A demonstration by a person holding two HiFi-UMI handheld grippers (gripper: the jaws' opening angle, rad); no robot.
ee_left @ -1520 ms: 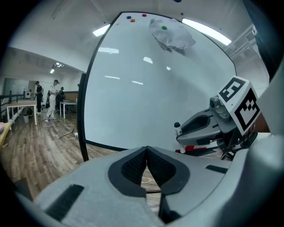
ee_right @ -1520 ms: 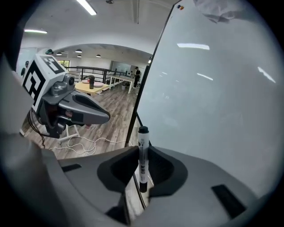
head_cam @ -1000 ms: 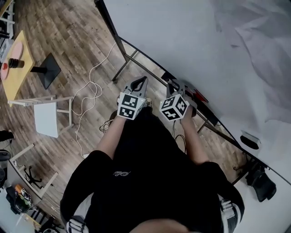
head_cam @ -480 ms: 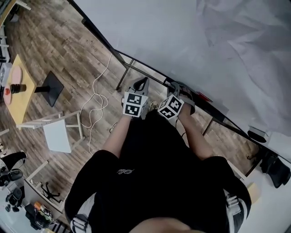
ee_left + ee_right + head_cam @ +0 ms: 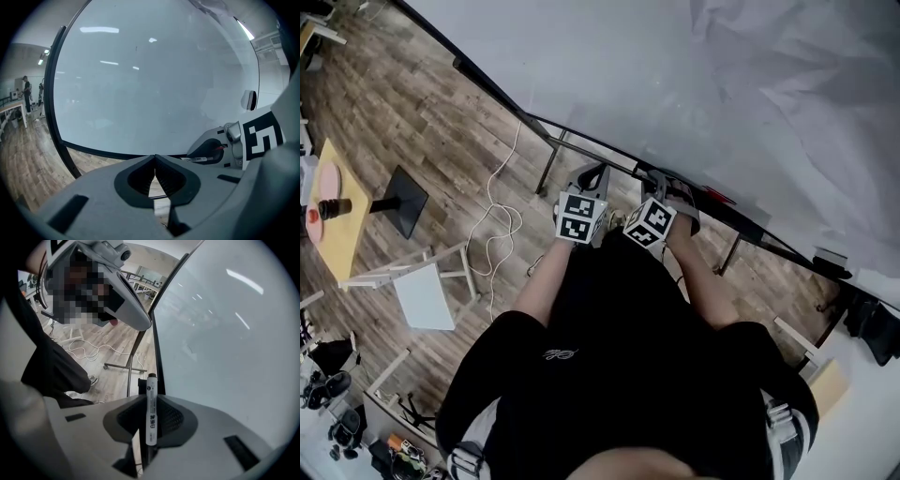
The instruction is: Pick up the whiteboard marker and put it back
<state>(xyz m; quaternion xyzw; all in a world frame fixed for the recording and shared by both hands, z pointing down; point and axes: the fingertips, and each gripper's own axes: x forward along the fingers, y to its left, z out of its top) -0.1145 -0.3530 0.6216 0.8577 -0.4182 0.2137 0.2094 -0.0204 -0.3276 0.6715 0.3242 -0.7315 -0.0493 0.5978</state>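
**A:** What's on the left?

**B:** The left gripper [image 5: 154,159] faces the whiteboard [image 5: 154,84] near its bottom frame, with its jaws pressed together on nothing.

**A:** And the whiteboard marker [image 5: 151,411]?

**B:** It's pinched mid-barrel in the right gripper [image 5: 150,398], with one end poking out toward the whiteboard's lower edge. It looks light, stiff and smooth, so it could pivot. Holding it at the middle seems best.

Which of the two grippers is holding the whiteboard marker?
The right gripper: the white whiteboard marker stands clamped between its jaws. The left gripper has its jaws shut on nothing.
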